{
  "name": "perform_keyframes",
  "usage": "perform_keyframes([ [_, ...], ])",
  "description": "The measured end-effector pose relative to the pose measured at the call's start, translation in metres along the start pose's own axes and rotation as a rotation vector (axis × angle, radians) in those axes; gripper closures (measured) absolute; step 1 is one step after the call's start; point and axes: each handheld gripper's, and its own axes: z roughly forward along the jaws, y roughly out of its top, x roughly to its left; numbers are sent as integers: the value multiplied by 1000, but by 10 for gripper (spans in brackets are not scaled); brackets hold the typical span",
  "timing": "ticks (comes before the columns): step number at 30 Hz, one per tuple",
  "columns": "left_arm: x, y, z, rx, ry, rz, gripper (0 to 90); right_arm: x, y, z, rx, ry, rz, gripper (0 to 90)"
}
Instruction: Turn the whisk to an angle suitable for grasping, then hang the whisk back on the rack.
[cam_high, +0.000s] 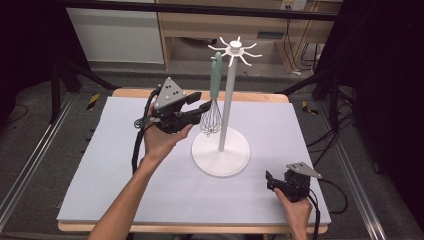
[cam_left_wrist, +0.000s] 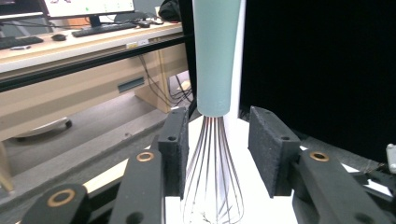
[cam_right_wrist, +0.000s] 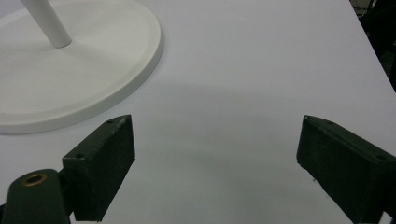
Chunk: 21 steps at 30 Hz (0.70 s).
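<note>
Whisk (cam_high: 214, 95) hangs from stand (cam_high: 221, 150); left tongs (cam_high: 202, 106) apart astride its wires; right tongs (cam_high: 270, 181) apart, near the stand's base on bare worktop (cam_high: 125, 165).

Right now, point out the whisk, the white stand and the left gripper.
whisk (cam_left_wrist: 215, 60): left gripper view, on its green handle.
white stand (cam_high: 220, 155): high view, on its round base.
left gripper (cam_high: 202, 101): high view, between its fingertips, beside the whisk's wires.
</note>
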Motion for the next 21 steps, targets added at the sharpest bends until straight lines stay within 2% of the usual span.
perform_keyframes([
  [8, 8, -13, -18, 9, 22, -13, 524, -2, 0, -1, -8, -2, 5, 118],
  [11, 15, -25, -31, 3, 43, -34, 508, 0, 0, -1, -5, -2, -1, 118],
  [16, 26, -38, -40, 28, 72, -45, 488, -1, 0, 0, -1, -1, 2, 118],
  [18, 35, -49, -46, 44, 87, -76, 479, -1, 0, 2, -1, 0, 5, 118],
  [21, 41, -60, -50, 63, 102, -86, 465, 0, 0, 2, 10, 4, 1, 118],
])
